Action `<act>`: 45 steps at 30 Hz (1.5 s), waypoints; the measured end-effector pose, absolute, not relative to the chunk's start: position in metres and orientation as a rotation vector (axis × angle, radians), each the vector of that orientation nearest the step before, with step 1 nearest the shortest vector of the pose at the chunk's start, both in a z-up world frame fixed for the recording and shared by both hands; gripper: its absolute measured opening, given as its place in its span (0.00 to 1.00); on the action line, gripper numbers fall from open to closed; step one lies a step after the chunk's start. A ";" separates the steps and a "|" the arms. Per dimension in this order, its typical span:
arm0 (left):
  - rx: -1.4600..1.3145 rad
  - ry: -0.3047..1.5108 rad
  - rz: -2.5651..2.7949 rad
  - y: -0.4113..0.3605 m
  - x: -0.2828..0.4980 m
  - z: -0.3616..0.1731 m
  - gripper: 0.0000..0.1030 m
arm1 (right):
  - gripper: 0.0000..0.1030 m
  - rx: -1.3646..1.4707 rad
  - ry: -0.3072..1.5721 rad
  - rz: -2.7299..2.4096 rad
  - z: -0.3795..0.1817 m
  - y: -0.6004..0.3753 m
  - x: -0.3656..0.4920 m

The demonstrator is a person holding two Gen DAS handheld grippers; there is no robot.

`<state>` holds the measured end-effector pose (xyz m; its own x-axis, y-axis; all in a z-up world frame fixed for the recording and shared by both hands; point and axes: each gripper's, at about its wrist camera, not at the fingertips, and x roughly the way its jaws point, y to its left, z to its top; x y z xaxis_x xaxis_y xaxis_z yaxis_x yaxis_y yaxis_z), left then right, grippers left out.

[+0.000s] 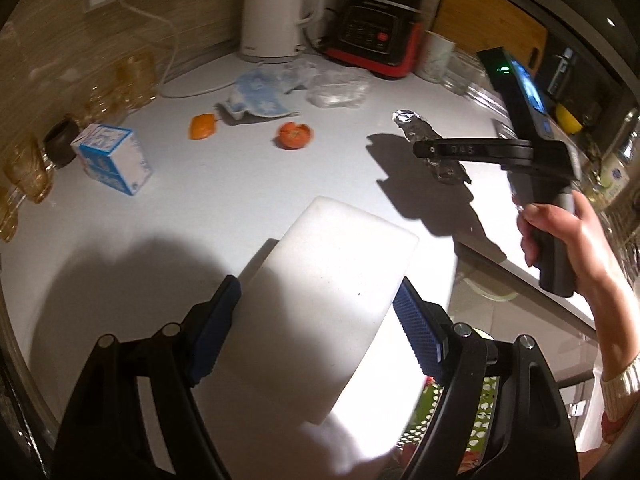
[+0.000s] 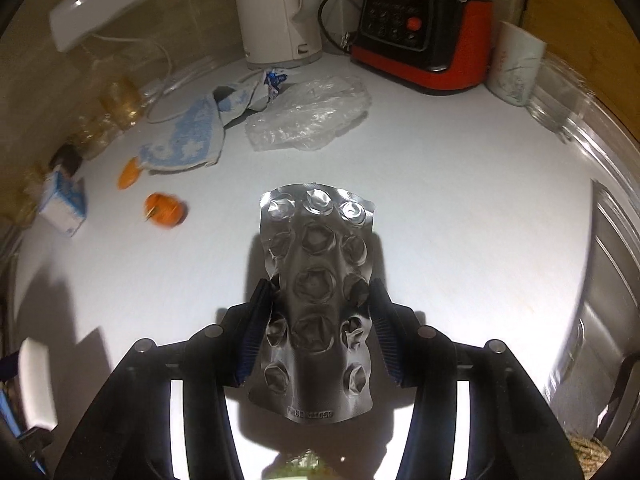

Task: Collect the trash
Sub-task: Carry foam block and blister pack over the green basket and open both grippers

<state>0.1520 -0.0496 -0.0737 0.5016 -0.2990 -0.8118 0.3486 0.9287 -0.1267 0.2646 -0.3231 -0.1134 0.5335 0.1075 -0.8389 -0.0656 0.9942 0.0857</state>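
Note:
My right gripper is shut on an empty silver blister pack, held above the white counter; both also show in the left wrist view, the gripper and the pack. My left gripper is shut on a white bin-like container at the counter's front edge. Other trash lies on the counter: orange peels, a clear plastic bag, a blue-white carton and a small wrapper.
A blue-white cloth, white kettle, red-black appliance and a cup stand at the back. Amber glasses line the left wall. A sink lies right. A green perforated basket sits below.

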 end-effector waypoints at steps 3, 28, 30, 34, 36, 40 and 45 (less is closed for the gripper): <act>0.067 0.966 -0.419 -0.065 0.138 -0.072 0.73 | 0.49 0.049 0.988 0.105 -0.101 -0.338 0.225; 0.185 1.059 -0.583 -0.199 -0.005 -0.111 0.73 | 0.49 0.148 1.038 0.140 -0.098 -0.419 -0.010; 0.182 1.078 -0.579 -0.203 -0.012 -0.119 0.73 | 0.49 0.145 1.038 0.144 -0.097 -0.422 -0.017; 0.187 1.109 -0.571 -0.211 -0.024 -0.129 0.74 | 0.49 0.141 1.038 0.158 -0.097 -0.427 -0.027; 0.197 1.131 -0.567 -0.215 -0.028 -0.135 0.75 | 0.49 0.140 1.038 0.167 -0.097 -0.429 -0.031; 0.200 1.148 -0.556 -0.220 -0.032 -0.138 0.77 | 0.49 0.134 1.035 0.182 -0.097 -0.431 -0.035; 0.189 1.142 -0.543 -0.220 -0.031 -0.131 0.84 | 0.49 0.126 1.030 0.198 -0.095 -0.431 -0.037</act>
<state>-0.0306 -0.2202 -0.1315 0.3039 -0.3128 -0.8999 0.5011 0.8558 -0.1282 -0.0370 -0.4307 -0.0954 0.4995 0.2218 -0.8375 -0.1041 0.9750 0.1961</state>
